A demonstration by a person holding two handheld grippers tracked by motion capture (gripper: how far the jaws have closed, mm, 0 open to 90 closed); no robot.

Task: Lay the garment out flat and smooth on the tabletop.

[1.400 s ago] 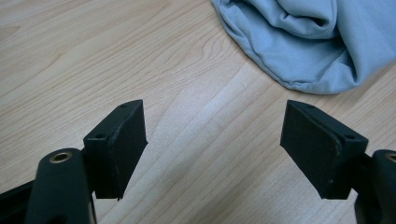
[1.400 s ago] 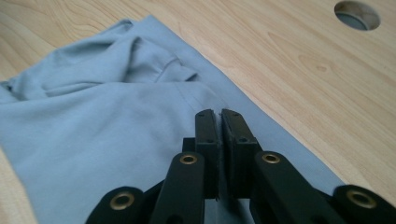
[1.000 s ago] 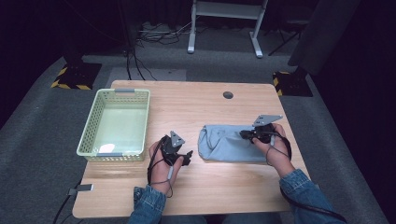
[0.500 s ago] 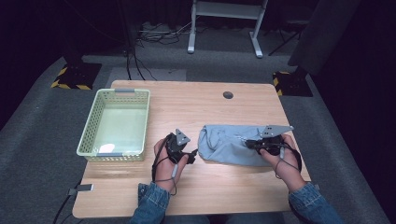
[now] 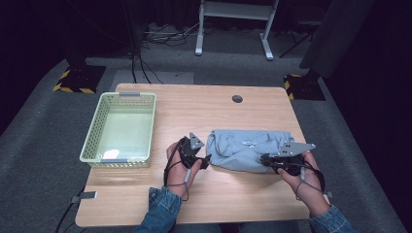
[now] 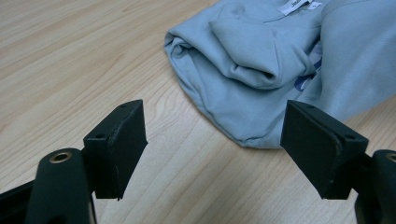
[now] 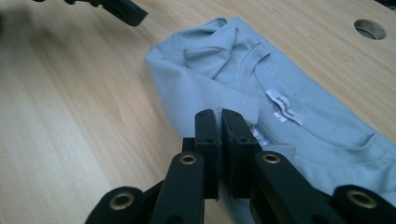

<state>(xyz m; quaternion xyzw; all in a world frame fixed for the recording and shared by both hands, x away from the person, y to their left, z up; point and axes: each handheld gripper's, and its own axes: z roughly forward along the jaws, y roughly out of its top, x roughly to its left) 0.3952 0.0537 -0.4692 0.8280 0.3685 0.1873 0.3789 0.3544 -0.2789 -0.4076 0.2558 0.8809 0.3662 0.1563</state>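
A light blue T-shirt point(image 5: 245, 144) lies folded and bunched on the wooden table point(image 5: 194, 104), its neck label facing up. My right gripper point(image 5: 266, 159) is at the shirt's near right edge. In the right gripper view its jaws point(image 7: 219, 119) are shut on a fold of the shirt point(image 7: 224, 74), with a thin strip of cloth between the pads. My left gripper point(image 5: 204, 162) rests just left of the shirt's rolled end. Its jaws point(image 6: 215, 140) stand wide open over bare wood, short of the shirt point(image 6: 261, 56), with nothing between them.
A pale green plastic basket point(image 5: 95, 132) stands at the table's left, a small white item on its floor. A round cable hole point(image 5: 237, 98) is in the table's far middle. Dark floor, cables and a metal stand lie beyond the far edge.
My right gripper has come toward the person's side of the table, still shut on the shirt, drawing that part of the cloth with it. The left gripper has hardly moved.
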